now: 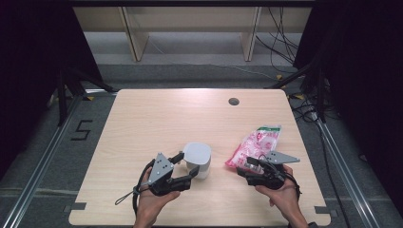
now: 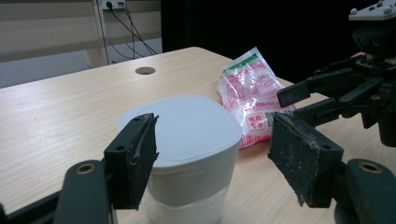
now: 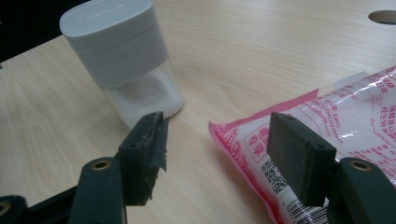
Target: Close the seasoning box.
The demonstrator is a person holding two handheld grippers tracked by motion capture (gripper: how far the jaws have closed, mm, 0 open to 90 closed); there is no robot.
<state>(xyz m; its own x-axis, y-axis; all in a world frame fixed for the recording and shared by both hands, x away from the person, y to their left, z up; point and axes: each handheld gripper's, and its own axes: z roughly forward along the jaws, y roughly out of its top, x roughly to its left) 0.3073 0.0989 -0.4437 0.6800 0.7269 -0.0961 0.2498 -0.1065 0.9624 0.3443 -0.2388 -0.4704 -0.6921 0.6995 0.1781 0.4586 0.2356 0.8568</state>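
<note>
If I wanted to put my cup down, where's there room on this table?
The far half, around the hole, is bare, and so is the left side beyond the white jar. The near middle is crowded: jar, pink bag and both grippers.

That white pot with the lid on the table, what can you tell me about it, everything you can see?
The white container stands upright on the wooden table, left of a pink printed bag. It has a smooth, grey-white, rounded-square lid, closed, which looks like plastic. Below the lid the body is clear and holds a white powder or grain. The left gripper has its jaws open, one on either side of the lid; whether they touch it cannot be told.
</note>
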